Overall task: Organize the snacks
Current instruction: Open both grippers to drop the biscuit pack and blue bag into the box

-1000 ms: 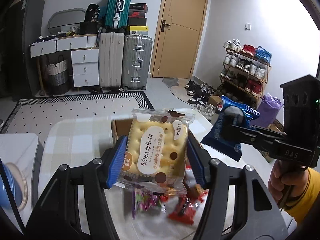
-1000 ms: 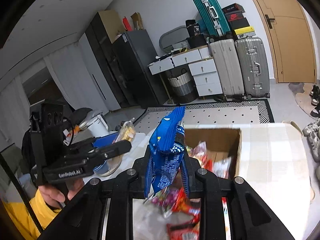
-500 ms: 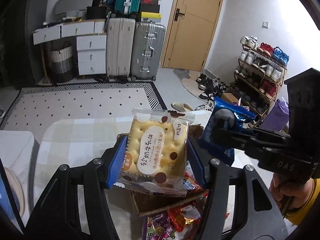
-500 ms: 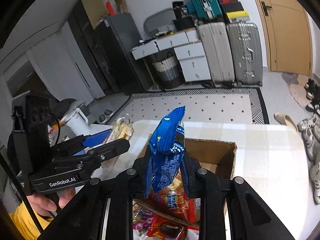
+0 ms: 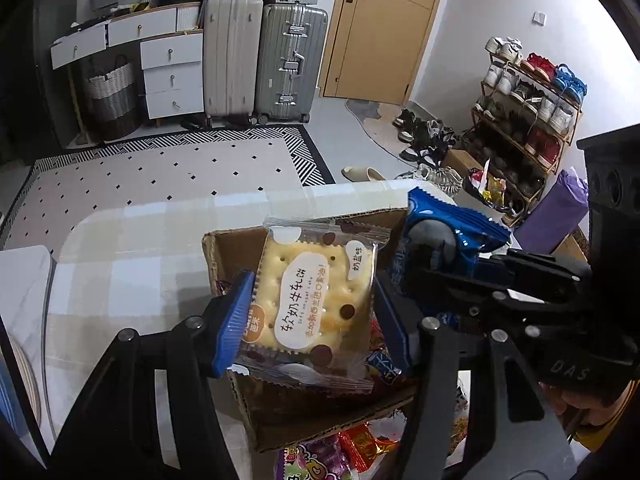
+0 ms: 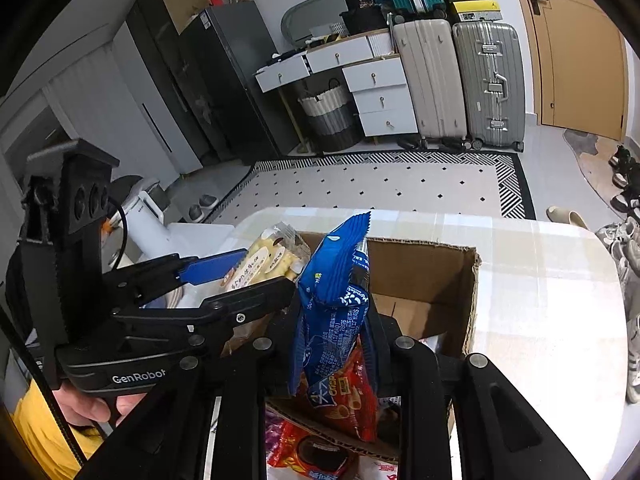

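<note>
Both grippers have come forward and down over the box (image 5: 236,248). The left gripper (image 5: 312,316) stays clamped on the cracker pack (image 5: 316,300), the right gripper (image 6: 334,332) on the blue packet (image 6: 336,276). Both snacks now hang above the box's opening, seemingly ready for release.

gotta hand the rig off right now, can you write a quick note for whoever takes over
Left gripper: shut on the cracker pack, held above the cardboard box.
Right gripper: shut on the blue snack bag, also over the box.
Done: some snacks already lie in the box.
Left: release both packs into the box, then collect the loose snacks in front of it.
</note>
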The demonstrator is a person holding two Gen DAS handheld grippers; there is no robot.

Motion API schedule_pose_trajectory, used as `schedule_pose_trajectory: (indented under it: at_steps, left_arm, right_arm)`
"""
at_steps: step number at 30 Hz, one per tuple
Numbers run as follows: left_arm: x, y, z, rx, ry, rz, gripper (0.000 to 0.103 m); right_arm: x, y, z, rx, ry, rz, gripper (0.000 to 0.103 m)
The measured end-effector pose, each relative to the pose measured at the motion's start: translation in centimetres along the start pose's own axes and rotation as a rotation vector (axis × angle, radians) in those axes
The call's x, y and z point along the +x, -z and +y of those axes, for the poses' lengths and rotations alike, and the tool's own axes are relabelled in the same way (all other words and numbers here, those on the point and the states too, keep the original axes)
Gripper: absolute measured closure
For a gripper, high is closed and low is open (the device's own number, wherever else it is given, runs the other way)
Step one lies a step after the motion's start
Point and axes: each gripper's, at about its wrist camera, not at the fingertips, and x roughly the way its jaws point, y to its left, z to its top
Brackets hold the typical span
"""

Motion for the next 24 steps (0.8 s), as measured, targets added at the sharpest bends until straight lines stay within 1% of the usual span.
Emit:
schedule_pose_trajectory:
  at_steps: [3,6,10,12,14,16,19,20,21,22,23,24]
  left_arm:
    - [0.5,1.1,-0.6,0.013,0.003,0.025,0.046]
    - [1.5,1.6,-1.2,0.038,-0.027,0.030,0.046]
    - [1.9,1.9,-1.4,0.020,-0.019,0.027,0.046]
    - [1.5,2.2,-1.2,0.011,-0.025,0.012,0.046]
    - [0.9,2.7,-0.9,0.006,-0.014,0.012,0.046]
    - [0.4,2.9,-0.7,0.002,-0.024,0.008,0.045]
    - [-0.5,3.4,-0.6,0.004,-0.025,0.001,0.045]
    - [-1.2,3.7,-0.6,0.005,-0.029,-0.001,0.043]
    - [-1.3,3.7,-0.6,0.006,-0.037,-0.004,0.039]
    - [-1.9,4.0,-0.4,0.006,-0.046,-0.010,0.039]
    - [-2.3,4.1,-0.4,0.008,-0.054,-0.016,0.038]
    - [-2.7,4.1,-0.4,0.011,-0.053,-0.021,0.038]
  right_arm:
    - [0.6,0.2,-0.4,0.023,0.002,0.020,0.079]
    - [1.3,0.3,-0.4,0.006,0.021,0.040,0.079]
    - [1.6,0.8,-0.9,0.035,0.011,0.050,0.079]
    - [1.7,0.9,-1.2,0.048,0.017,0.052,0.079]
    - [1.9,1.0,-1.1,0.053,0.013,0.064,0.079]
    - [2.1,0.9,-1.2,0.055,0.017,0.076,0.079]
    - [2.4,0.5,-1.5,0.058,0.040,0.089,0.079]
    - [2.5,0.5,-1.5,0.053,0.045,0.098,0.079]
    - [2.5,0.7,-1.3,0.051,0.053,0.104,0.078]
    - [2.6,0.7,-1.3,0.052,0.069,0.112,0.077]
    - [2.5,0.7,-1.3,0.055,0.078,0.115,0.073]
    - [2.4,0.7,-1.3,0.063,0.079,0.115,0.072]
